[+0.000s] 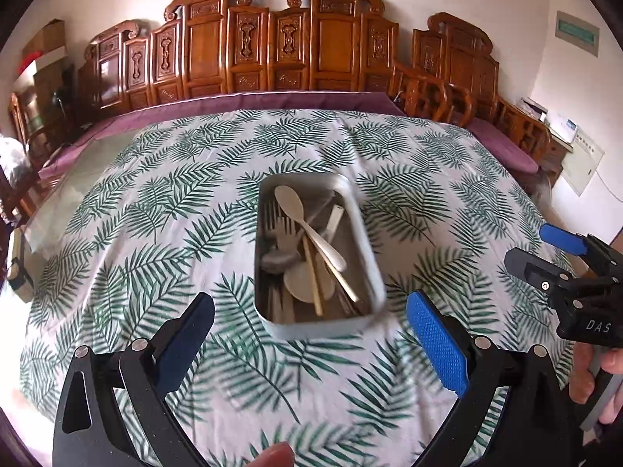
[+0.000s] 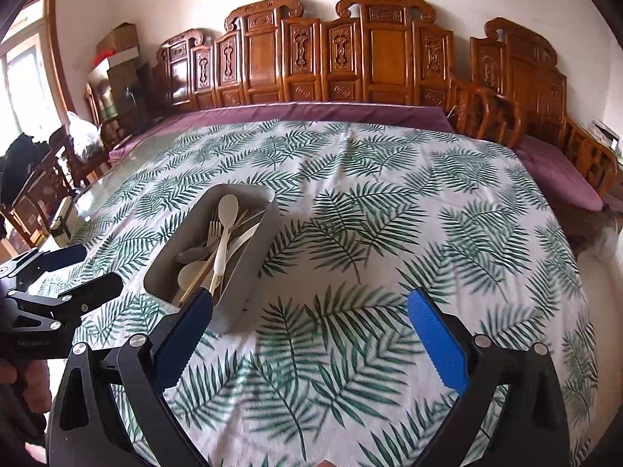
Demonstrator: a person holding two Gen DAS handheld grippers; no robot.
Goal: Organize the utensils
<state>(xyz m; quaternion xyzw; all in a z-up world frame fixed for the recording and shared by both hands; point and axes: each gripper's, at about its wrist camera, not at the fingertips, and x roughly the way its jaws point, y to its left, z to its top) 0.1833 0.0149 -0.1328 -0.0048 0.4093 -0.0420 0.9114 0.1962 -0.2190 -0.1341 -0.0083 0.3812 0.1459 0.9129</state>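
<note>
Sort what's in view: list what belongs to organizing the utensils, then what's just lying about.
Job:
tray
white spoon
forks
chopsticks
grey spoon

Lying about:
tablecloth
carved bench
purple cushion
cardboard boxes

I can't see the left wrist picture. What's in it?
A grey tray of spoons, forks and chopsticks sits on a leaf-print tablecloth. The left gripper hangs open and empty in front of it; the right gripper is beside.
</note>
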